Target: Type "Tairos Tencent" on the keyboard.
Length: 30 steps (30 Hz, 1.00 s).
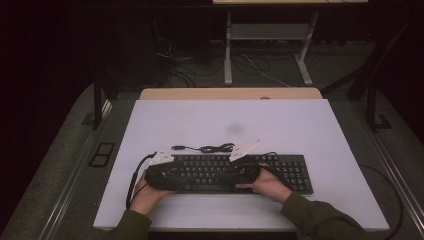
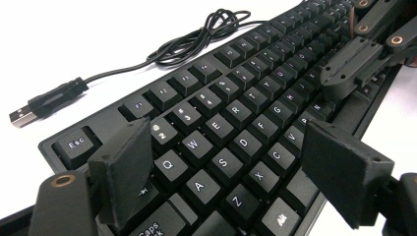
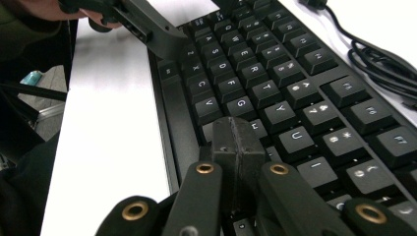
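- A black full-size plastic keyboard (image 1: 240,171) is lying on the white tabletop (image 1: 300,125), near the person's edge, its long side running across the table.
- The left gripper (image 2: 231,162) is hovering just above the keyboard's left end, its two black jaws standing apart with nothing between them; the letter keys Q, A, S, Z and X are showing in the gap.
- The right gripper (image 3: 235,142) is sitting over the middle of the keyboard, jaws pressed flat together on nothing, their tips just above the keys near the bottom letter row; contact cannot be told.
- In the high view both grippers are lying low along the keyboard's front rows, pointing toward each other.
- The thin black keyboard cable (image 2: 196,42) is lying in a loose coil on the tabletop just behind the keyboard, ending in a silver-tipped USB plug (image 2: 29,113) resting free on the white surface.
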Each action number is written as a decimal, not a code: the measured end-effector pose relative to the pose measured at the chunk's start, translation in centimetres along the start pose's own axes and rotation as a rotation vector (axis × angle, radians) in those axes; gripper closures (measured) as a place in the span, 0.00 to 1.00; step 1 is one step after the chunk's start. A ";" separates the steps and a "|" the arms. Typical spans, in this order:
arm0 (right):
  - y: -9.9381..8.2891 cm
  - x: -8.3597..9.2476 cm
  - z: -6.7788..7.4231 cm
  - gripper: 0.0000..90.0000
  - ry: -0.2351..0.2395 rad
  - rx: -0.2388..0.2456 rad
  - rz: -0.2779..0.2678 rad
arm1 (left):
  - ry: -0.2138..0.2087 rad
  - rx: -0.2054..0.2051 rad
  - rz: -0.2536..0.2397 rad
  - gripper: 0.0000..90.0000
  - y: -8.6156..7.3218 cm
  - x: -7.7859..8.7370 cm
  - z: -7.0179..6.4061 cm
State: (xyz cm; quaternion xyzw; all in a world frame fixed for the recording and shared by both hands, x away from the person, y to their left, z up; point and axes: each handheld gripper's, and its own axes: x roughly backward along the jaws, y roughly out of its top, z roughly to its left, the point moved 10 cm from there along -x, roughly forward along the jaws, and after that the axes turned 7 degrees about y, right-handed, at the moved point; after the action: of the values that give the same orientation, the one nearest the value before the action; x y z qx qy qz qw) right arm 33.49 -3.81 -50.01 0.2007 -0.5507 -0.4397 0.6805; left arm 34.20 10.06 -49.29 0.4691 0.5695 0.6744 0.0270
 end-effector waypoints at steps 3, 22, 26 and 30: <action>-0.1 -0.2 0.0 0.99 0.003 0.002 0.007 | 0.001 0.001 0.000 0.21 0.0 0.0 0.0; -0.4 -0.5 0.0 0.99 -0.010 0.014 0.026 | 0.001 -0.002 -0.002 0.21 0.0 0.0 0.0; -0.2 -0.1 -0.1 0.98 -0.012 0.007 0.009 | -0.003 -0.007 -0.005 0.23 0.2 0.0 -0.1; 0.0 0.3 -0.2 0.94 -0.016 0.002 -0.005 | -0.019 -0.015 -0.010 0.30 0.4 -0.1 -0.3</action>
State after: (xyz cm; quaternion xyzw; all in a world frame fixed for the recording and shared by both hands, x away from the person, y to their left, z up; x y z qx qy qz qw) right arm 33.62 -4.11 -49.90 0.1993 -0.5562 -0.4423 0.6747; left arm 34.23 9.64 -48.96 0.4725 0.5665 0.6741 0.0389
